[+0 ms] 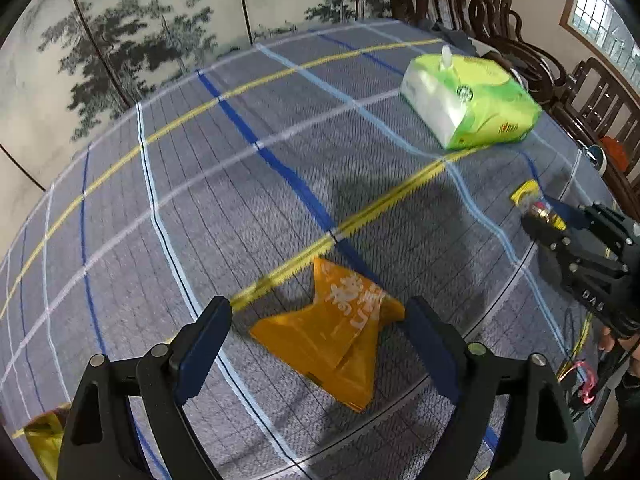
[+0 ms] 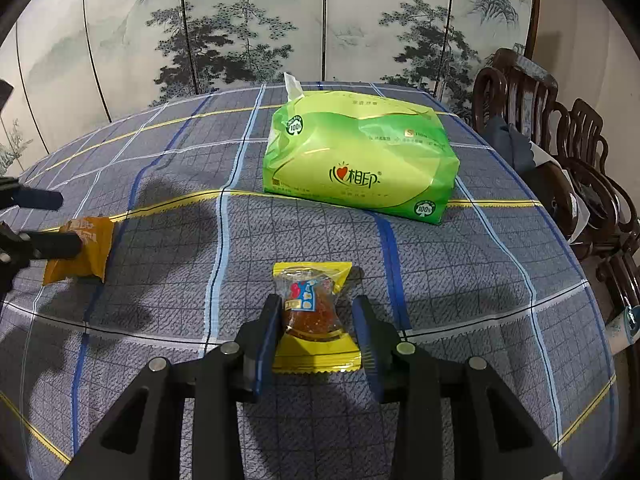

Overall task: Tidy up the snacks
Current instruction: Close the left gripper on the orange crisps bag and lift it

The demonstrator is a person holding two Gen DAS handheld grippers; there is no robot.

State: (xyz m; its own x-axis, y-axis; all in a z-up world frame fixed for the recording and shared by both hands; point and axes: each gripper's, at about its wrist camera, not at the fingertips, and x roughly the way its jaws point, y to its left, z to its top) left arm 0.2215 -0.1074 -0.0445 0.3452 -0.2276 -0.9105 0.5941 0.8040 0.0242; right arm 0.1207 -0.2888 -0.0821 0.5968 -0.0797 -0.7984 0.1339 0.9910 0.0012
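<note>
Between the fingers of my right gripper sits the yellow snack pack on the tablecloth, fingers close but not squeezing yet. It looks light and crinkly, so I should pinch its fat middle. My left gripper is wide around the orange packet, soft and slippery

left claw: spread wide | orange snack packet: between its fingers, on tablecloth
</note>
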